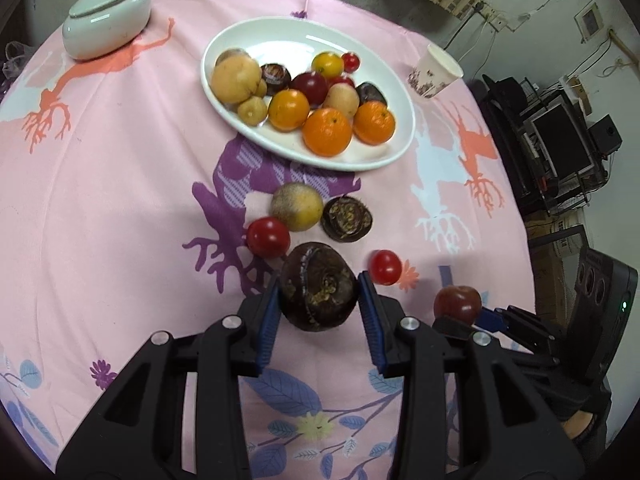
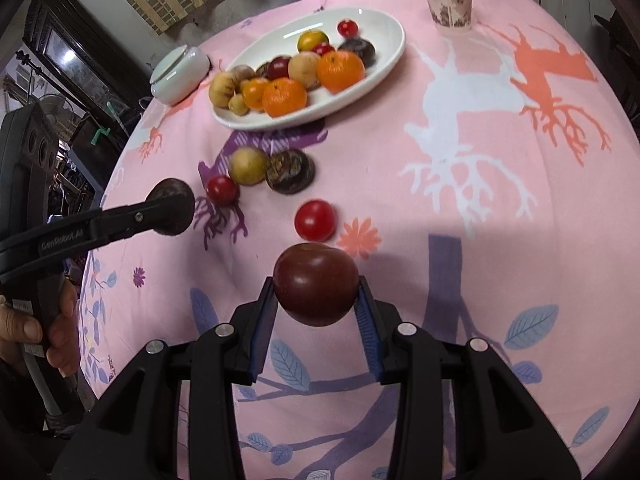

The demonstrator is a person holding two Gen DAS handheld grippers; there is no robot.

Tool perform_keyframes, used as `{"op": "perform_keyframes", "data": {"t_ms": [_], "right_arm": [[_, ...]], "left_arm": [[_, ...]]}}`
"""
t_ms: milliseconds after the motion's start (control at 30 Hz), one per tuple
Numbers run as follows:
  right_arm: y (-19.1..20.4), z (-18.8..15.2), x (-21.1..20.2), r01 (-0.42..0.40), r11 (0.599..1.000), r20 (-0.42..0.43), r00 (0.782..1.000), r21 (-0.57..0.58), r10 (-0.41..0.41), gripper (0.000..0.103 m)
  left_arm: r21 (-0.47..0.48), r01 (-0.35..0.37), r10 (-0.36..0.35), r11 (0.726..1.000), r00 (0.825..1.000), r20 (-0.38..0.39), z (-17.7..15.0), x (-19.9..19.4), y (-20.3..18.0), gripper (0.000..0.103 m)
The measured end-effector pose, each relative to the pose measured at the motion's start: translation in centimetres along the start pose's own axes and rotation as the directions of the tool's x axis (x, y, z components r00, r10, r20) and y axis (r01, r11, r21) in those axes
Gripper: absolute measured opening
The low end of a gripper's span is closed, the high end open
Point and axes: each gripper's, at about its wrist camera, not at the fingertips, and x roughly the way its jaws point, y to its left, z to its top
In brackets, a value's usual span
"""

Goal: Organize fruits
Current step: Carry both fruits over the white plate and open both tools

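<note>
My left gripper (image 1: 319, 294) is shut on a dark brown water chestnut (image 1: 319, 294), held above the pink cloth. My right gripper (image 2: 317, 292) is shut on a dark red plum (image 2: 316, 283), also lifted; it shows at the right of the left wrist view as the plum (image 1: 457, 300). On the cloth lie two red cherry tomatoes (image 1: 268, 237) (image 1: 385, 267), a yellowish round fruit (image 1: 297, 207) and another water chestnut (image 1: 347, 219). The white oval plate (image 1: 384, 152) behind them holds oranges, tan fruits, plums and small tomatoes.
A white lidded ceramic jar (image 1: 106, 20) stands at the far left of the table. A paper cup (image 1: 435, 72) stands right of the plate. A hand (image 2: 24, 328) grips the left tool's handle. Shelves and electronics stand beyond the table's right edge.
</note>
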Motion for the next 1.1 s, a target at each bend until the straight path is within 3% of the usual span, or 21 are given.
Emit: {"op": "perform_keyframes", "data": {"t_ms": [400, 700, 900, 1033, 1100], "right_arm": [[1.2, 7.7, -2.0, -0.019, 0.999, 0.116, 0.993, -0.044, 0.024, 0.039], [2.5, 14.7, 0.2, -0.002, 0.995, 0.193, 0.981, -0.104, 0.022, 0.040], [1.6, 17.8, 3.5, -0.013, 0.998, 0.180, 0.983, -0.066, 0.025, 0.040], [1.0, 18.9, 5.2, -0.036, 0.999, 0.168, 0.985, -0.018, 0.039, 0.041], [0.6, 19.1, 5.7, -0.053, 0.998, 0.161, 0.986, 0.023, 0.048, 0.042]], "left_arm": [[0.062, 0.016, -0.022, 0.998, 0.995, 0.096, 4.4, -2.9, -0.6, 0.038], [0.060, 0.000, -0.007, 0.998, 0.994, 0.112, 10.2, -0.2, 0.2, 0.038], [0.049, 0.001, -0.006, 0.999, 0.994, 0.105, 13.1, 2.7, 0.8, 0.038], [0.029, -0.038, 0.035, 0.999, 0.995, 0.088, 14.3, 4.7, 1.1, 0.038], [0.007, -0.031, 0.030, 1.000, 0.994, 0.104, 14.4, 4.7, 1.4, 0.050]]}}
